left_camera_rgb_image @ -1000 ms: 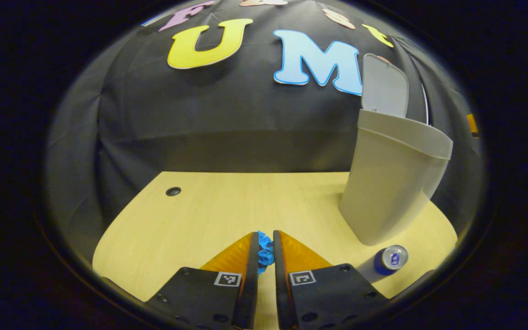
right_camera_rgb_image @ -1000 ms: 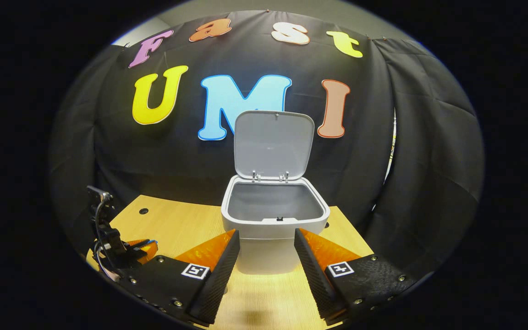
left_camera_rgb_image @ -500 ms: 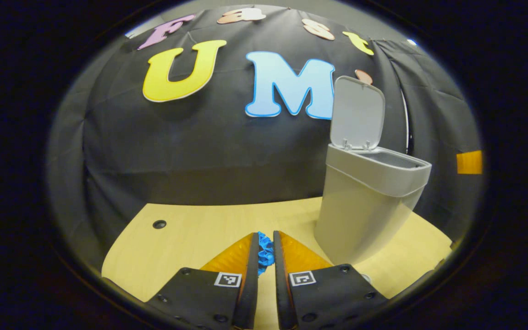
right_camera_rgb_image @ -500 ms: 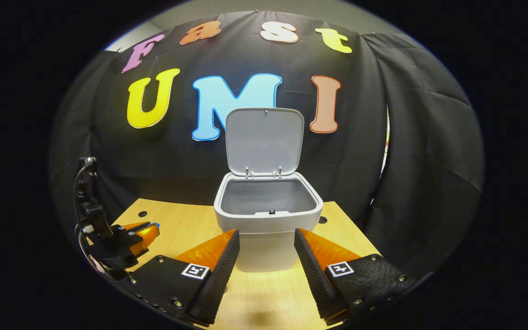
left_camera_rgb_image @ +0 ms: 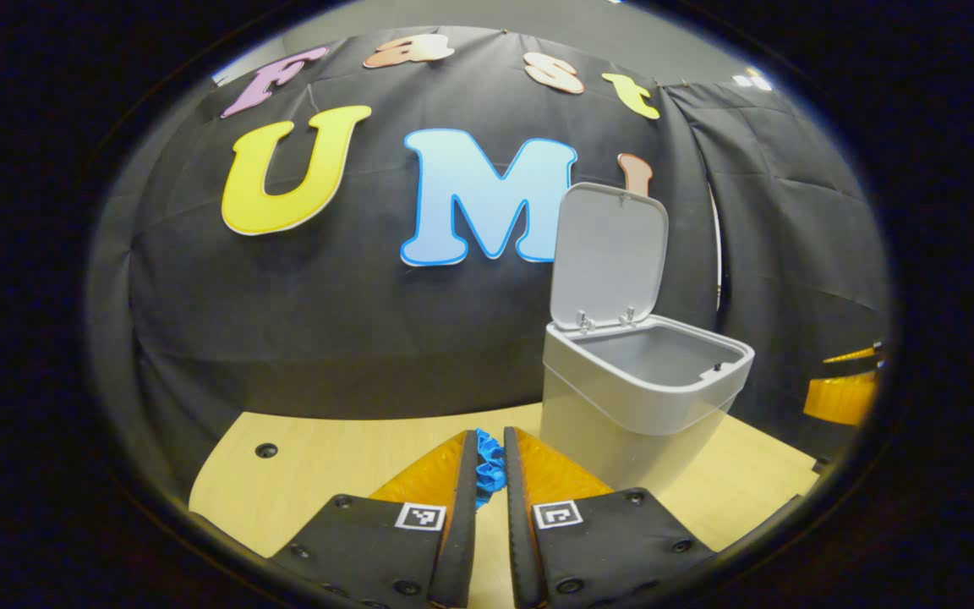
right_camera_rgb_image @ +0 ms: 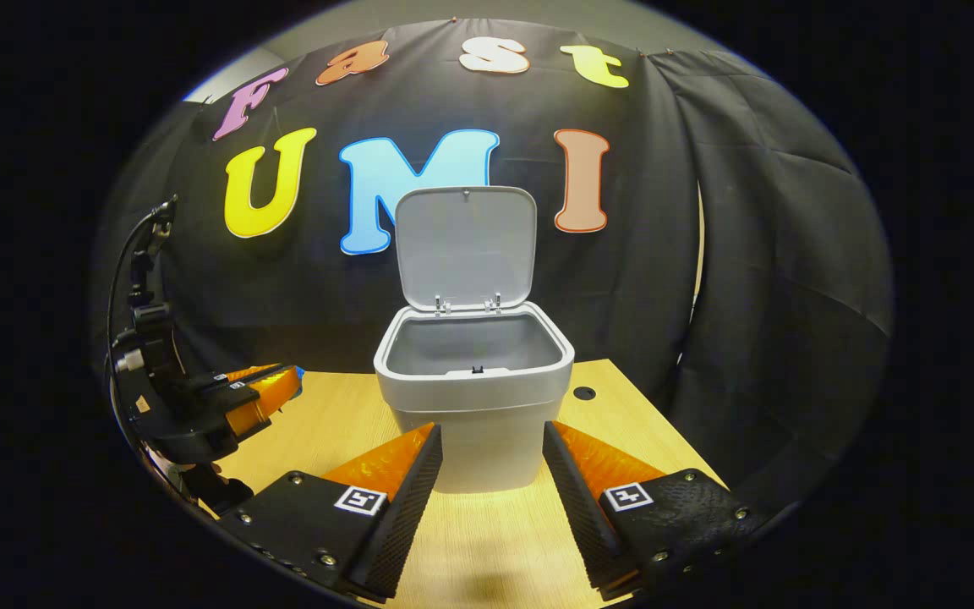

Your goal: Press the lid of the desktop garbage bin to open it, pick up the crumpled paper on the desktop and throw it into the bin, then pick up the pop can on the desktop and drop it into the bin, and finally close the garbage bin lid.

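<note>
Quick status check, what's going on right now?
Left gripper shut on blue crumpled paper. Right gripper open, idle. Bin lid up. Path clear.

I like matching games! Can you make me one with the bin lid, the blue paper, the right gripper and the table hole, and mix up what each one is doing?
Things:
1. bin lid
2. crumpled paper
3. right gripper
4. round hole

States:
A. open, with nothing between its fingers
B. pinched in the left gripper
C. standing up behind the open bin
D. set into the wooden desktop beside the bin

Pairs: 1-C, 2-B, 3-A, 4-D
</note>
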A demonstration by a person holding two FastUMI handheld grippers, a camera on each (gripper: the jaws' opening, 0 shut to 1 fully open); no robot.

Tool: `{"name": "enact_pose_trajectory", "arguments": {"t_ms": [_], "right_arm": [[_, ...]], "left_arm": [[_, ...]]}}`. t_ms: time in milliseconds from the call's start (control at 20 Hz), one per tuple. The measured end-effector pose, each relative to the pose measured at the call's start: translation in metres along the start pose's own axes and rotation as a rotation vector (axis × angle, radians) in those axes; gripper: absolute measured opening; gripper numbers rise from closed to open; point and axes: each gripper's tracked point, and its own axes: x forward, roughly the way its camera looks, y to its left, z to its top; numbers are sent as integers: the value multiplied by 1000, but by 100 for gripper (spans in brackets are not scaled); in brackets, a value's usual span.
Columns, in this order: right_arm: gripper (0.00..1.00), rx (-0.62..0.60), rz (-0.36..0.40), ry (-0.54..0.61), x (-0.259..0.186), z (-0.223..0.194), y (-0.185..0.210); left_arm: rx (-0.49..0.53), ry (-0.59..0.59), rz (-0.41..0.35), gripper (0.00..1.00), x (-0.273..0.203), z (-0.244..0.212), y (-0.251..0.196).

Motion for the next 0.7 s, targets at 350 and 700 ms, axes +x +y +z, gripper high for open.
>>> {"name": "enact_pose_trajectory", "arguments": {"t_ms": [350,700], "right_arm": [[78,35,-5,12,-3,-11,-24],[78,70,-39,8,-5,-17,-54]], "left_arm": [[18,-49,-27,24,15,38,-38],[19,-76,-71,25,35,68,-82]]}}
